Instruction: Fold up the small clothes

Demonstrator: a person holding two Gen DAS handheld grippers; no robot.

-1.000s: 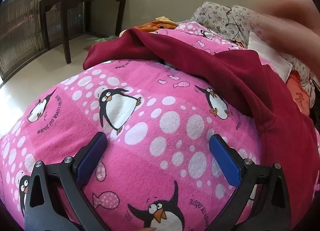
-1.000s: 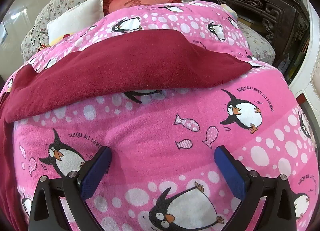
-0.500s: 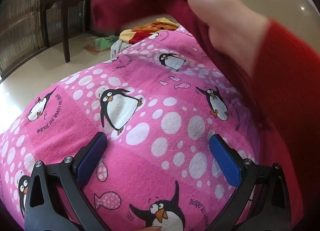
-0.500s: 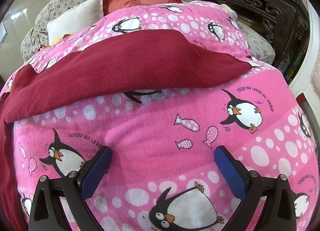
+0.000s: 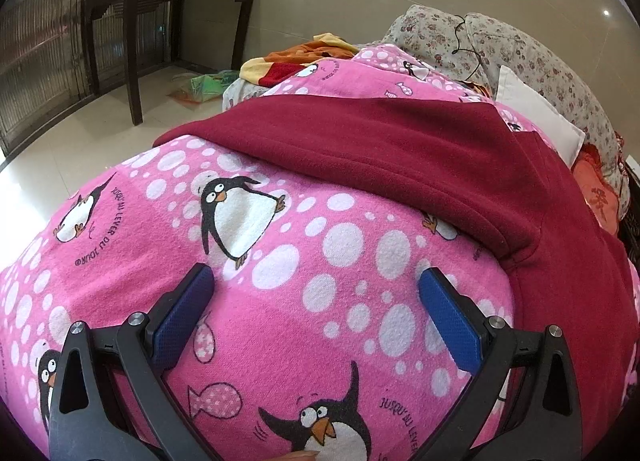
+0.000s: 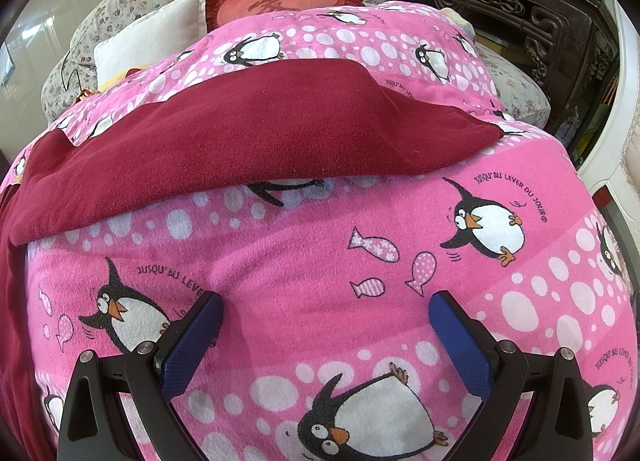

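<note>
Half a second ago a bare hand in a red sleeve held the dark red fleece garment (image 5: 420,149) up in the air across the left wrist view; now the hand is out of sight and the garment lies spread on the pink penguin-print blanket (image 5: 280,261), with one long edge running across the blanket ahead of both tools. The right wrist view looks unchanged over that time.

In that right view the garment (image 6: 256,133) lies flat and broad, its near edge slightly lifted off the blanket (image 6: 320,253), its right end tapering to a corner.

Both tongs rest low over the blanket, near the garment's edge but not touching it. The left gripper (image 5: 316,293) has its blue pads spread wide with only blanket between them, and the right gripper (image 6: 326,321) stands spread the same way, gripping nothing.

By my reading, the garment is laid out and the first fold is not yet begun. The next move calls for bringing each gripper forward to the near edge, pinching it at two well-separated points, then lifting and carrying it over evenly so the fleece does not bunch.
</note>
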